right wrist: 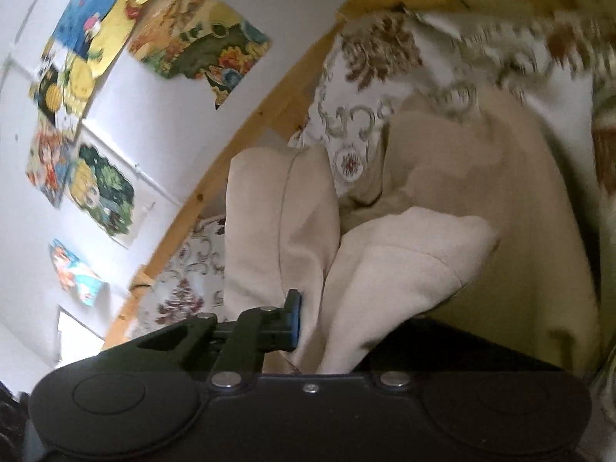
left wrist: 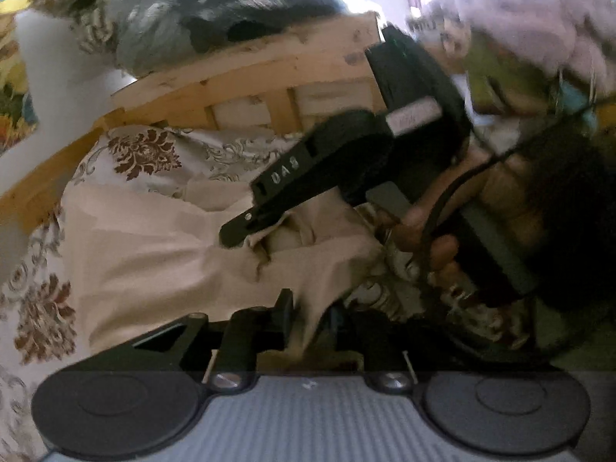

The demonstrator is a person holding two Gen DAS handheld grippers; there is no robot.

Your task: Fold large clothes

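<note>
The beige garment lay spread over the floral bedspread, filling the middle of the left wrist view. At six o'clock the left gripper was pinched on a fold of it. Toward three o'clock the right gripper nipped another bunched edge. In the right wrist view its fingers were clamped on cloth, wooden bed rail at ten o'clock, posters beyond.

Black fingers, silver screws, grey ribbed housing.
</note>
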